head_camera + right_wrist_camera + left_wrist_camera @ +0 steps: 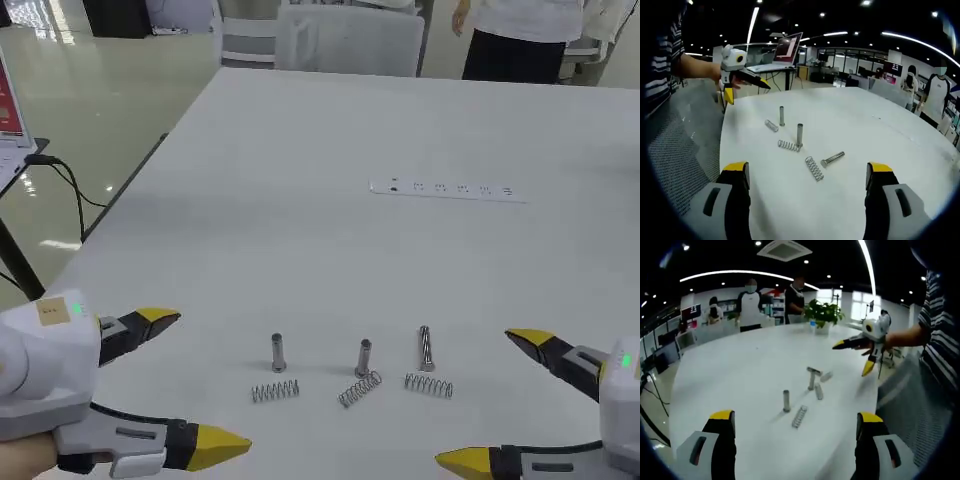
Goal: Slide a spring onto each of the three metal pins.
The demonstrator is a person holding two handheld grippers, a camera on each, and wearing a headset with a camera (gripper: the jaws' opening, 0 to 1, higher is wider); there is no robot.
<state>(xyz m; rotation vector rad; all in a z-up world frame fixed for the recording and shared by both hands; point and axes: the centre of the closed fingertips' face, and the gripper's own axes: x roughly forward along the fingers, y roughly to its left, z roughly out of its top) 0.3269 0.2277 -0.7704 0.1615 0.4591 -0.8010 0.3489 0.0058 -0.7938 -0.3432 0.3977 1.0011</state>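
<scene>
Three short metal pins sit in a row near the front of the white table [330, 240]: the left pin [278, 352] and middle pin [364, 357] stand upright, and the right pin [425, 348] lies on its side. A loose spring lies in front of each: left spring [275, 391], middle spring [360, 389], right spring [429, 385]. My left gripper [198, 382] is open left of the row, holding nothing. My right gripper [492, 400] is open right of it, also holding nothing. In the right gripper view the lying pin [832, 159] and nearest spring [814, 168] are just ahead of the open jaws.
A white power strip [447, 189] lies further back on the table. Chairs [345, 40] and a standing person [520, 35] are beyond the far edge. A laptop [8, 110] and a cable [70, 190] are off the left edge.
</scene>
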